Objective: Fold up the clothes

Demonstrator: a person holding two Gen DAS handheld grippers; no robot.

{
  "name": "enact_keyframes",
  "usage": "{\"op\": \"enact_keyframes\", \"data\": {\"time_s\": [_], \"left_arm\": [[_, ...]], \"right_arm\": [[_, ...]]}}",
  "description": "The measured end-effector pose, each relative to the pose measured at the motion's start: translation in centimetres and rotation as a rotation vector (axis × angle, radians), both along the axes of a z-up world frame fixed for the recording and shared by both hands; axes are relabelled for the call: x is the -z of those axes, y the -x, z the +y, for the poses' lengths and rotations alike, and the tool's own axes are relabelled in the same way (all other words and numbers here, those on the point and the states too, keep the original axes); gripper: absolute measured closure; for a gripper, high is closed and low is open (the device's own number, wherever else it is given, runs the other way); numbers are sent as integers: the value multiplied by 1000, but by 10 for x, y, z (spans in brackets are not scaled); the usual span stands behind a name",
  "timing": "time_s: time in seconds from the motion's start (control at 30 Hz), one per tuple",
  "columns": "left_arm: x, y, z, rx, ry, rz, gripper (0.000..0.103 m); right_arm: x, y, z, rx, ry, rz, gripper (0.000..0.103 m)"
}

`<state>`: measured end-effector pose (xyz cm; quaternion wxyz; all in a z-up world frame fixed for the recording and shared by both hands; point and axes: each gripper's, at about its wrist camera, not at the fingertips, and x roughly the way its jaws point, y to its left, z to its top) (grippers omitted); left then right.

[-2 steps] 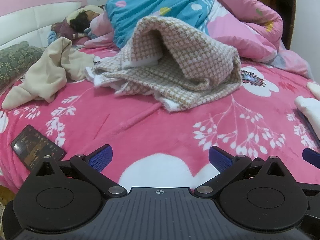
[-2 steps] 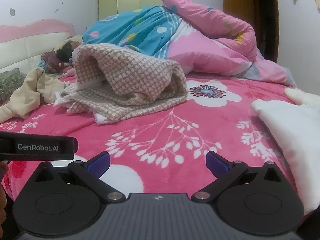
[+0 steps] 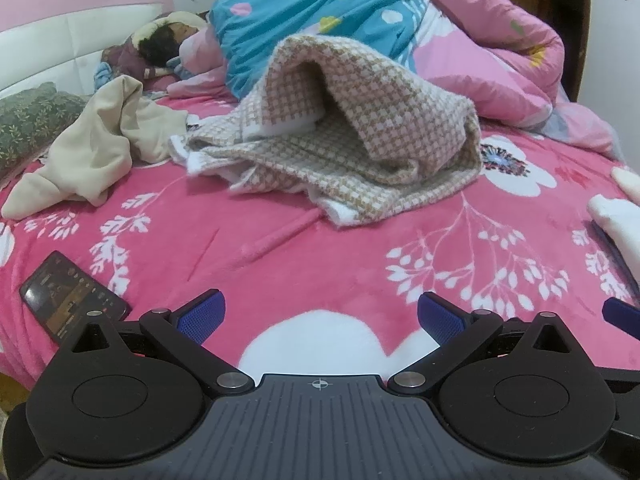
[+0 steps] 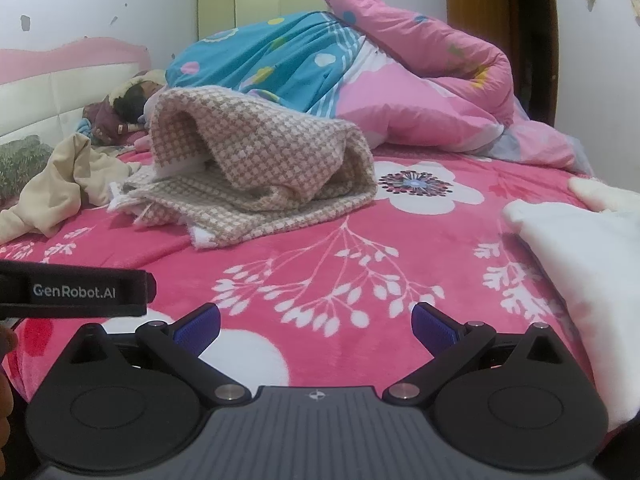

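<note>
A beige-and-white houndstooth garment (image 3: 352, 148) (image 4: 260, 176) lies bunched in a loose hump in the middle of the pink flowered bed (image 3: 320, 264) (image 4: 360, 264). A cream garment (image 3: 96, 152) (image 4: 64, 184) is crumpled to its left. A white garment (image 4: 580, 264) (image 3: 616, 220) lies flat at the right edge. My left gripper (image 3: 320, 316) hovers open over the bed's near edge, well short of the houndstooth garment. The right gripper (image 4: 316, 322) is also open and holds nothing, with the white garment just to its right.
A dark phone (image 3: 68, 296) with a lit screen lies on the bed by the left gripper. A blue and pink quilt (image 3: 400, 32) is heaped at the back. A person lies at the head of the bed (image 3: 168, 44). The left gripper's strap (image 4: 76, 292) crosses the right view.
</note>
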<state>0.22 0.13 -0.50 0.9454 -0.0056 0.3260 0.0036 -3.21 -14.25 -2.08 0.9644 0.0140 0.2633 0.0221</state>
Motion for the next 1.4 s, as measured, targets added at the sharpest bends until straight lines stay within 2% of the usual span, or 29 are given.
{"op": "enact_keyframes", "data": {"time_s": [0.1,0.2,0.43,0.63,0.8,1.4], "left_arm": [[6,-9,10,12,66,18,1],[6,-11,18,15,88,21,1],[10,-9,19,37,81,46,0],[10,-11,17,14,72,66,0],[8,-9,17,-2,59,45,0],[9,-8,16,-26,43,55,0]], "right_arm": [[0,-1,1,1,2,3,0],[1,-2,2,3,3,5,0],[2,-5,5,6,7,12,0],[3,-8,7,9,8,18,0],[3,-9,5,16,2,23,0],[3,-10,4,25,0,46,0]]}}
